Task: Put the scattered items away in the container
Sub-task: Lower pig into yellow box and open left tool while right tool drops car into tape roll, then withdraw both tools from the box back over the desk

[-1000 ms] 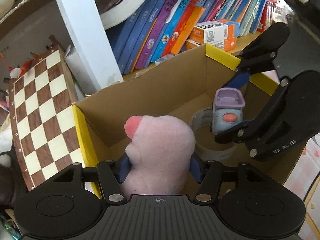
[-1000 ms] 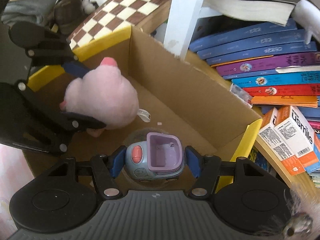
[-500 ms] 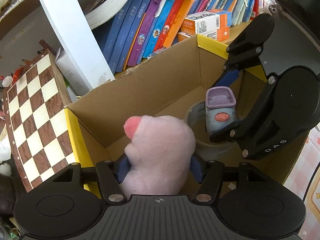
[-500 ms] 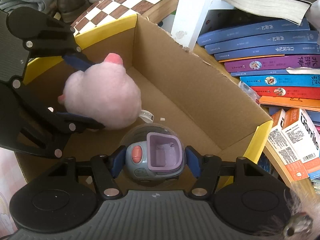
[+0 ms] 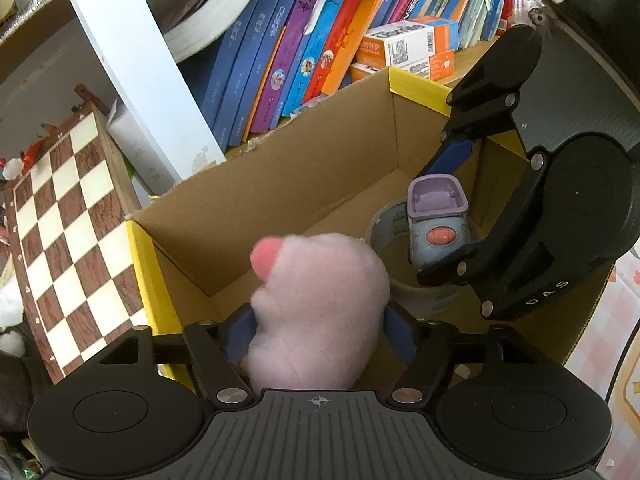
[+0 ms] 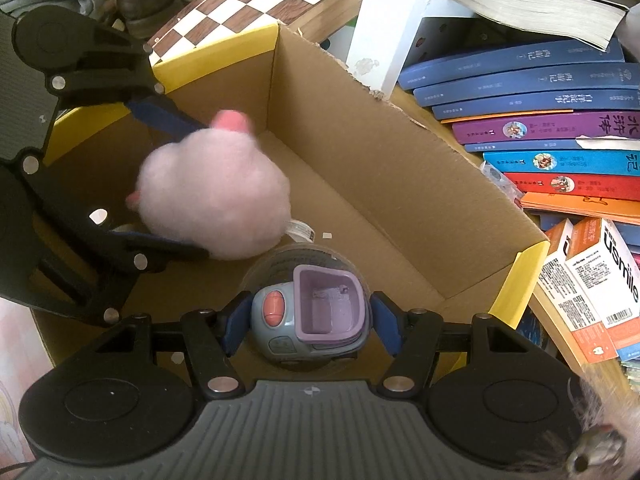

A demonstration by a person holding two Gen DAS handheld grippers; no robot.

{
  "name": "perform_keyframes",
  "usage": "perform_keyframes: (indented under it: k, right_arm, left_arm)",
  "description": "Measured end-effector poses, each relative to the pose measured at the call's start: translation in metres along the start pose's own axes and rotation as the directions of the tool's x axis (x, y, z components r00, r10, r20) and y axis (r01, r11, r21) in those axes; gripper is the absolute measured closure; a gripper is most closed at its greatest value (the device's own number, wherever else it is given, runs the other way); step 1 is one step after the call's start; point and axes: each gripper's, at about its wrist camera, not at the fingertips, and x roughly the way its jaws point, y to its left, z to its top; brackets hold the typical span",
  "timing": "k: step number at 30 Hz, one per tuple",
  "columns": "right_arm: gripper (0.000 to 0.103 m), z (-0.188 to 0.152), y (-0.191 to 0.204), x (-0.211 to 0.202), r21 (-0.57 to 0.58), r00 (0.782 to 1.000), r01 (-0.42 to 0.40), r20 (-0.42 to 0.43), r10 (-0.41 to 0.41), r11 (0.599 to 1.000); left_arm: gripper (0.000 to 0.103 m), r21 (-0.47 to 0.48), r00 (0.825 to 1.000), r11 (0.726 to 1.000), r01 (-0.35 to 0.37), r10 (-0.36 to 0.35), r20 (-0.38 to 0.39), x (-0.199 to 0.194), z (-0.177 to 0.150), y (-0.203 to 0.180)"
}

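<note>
The left gripper (image 5: 318, 330) clamps a pink plush toy (image 5: 320, 312) between its blue pads, held over the open cardboard box (image 5: 304, 184). The right gripper (image 6: 306, 322) clamps a grey-and-purple toy car (image 6: 310, 314), directly above a tape roll (image 5: 390, 232) inside the box. Books (image 6: 540, 128) stand behind the box; a chessboard (image 5: 68, 236) is beside it.

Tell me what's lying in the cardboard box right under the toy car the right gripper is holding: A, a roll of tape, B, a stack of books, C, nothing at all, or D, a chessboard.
A: in the left wrist view a roll of tape lies on the floor of the cardboard box, directly beneath the toy car clamped in the right gripper.
</note>
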Motion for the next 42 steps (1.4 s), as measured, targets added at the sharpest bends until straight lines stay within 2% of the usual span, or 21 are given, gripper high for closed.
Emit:
perform_keyframes:
  k: [13, 19, 33, 42]
  right_arm:
    - [0.042, 0.0, 0.001, 0.002, 0.012, 1.0, 0.01, 0.0, -0.01, 1.0]
    - [0.039, 0.001, 0.0, -0.002, 0.018, 1.0, 0.02, 0.012, -0.021, 1.0]
    - [0.038, -0.001, -0.001, -0.037, 0.028, 0.996, 0.062, 0.064, -0.064, 0.998]
    - [0.037, -0.015, 0.0, -0.075, 0.073, 0.987, 0.096, 0.12, -0.104, 0.993]
  left_arm:
    - [0.027, 0.01, 1.0, 1.0, -0.012, 0.011, 0.027, -0.009, -0.001, -0.002]
    - [0.027, 0.013, 0.999, 1.0, -0.021, 0.021, 0.033, -0.012, -0.003, -0.001]
    - [0.027, 0.025, 0.995, 0.998, -0.05, 0.048, 0.085, -0.043, 0.002, -0.012]
    - [0.026, 0.034, 0.989, 0.996, -0.077, 0.072, 0.129, -0.07, 0.004, -0.021]
